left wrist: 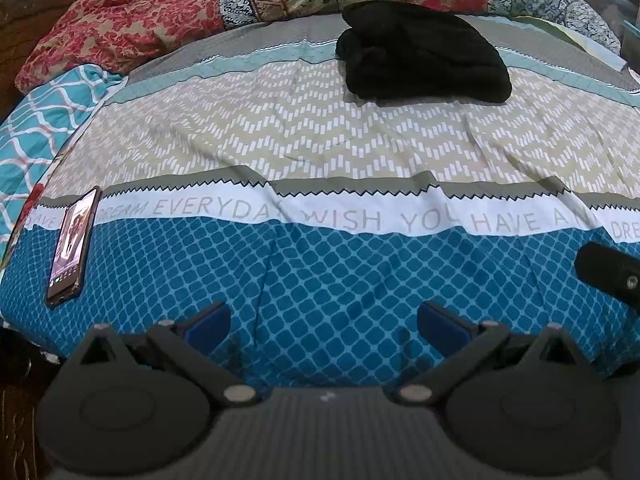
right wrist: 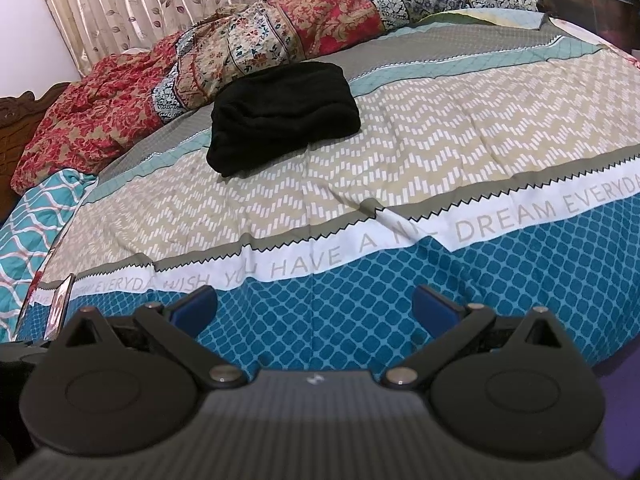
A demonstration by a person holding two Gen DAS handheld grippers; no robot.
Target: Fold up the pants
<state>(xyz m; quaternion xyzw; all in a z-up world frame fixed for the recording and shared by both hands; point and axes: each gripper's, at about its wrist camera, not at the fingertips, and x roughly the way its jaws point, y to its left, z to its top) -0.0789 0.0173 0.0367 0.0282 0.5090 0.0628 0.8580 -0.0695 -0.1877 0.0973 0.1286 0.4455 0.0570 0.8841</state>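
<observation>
With both the left gripper (left wrist: 322, 318) and right gripper (right wrist: 314, 306) spread wide and empty low in frame, the pants (left wrist: 424, 54) sit bundled upper centre, where a one-layer pinch could undo the folds.

A white band (left wrist: 360, 216) runs left to right across the bedspread (left wrist: 320, 140), between its beige zigzag part and the near blue lattice part. Grey capitals on it read "DREAM EVERYDAY WISH YOU HAVE A", then a word lost in a crease, perhaps "NICE", then "DREAM EVERYDAY" again. The phone (left wrist: 74, 240) screen at the left is unreadable.
</observation>
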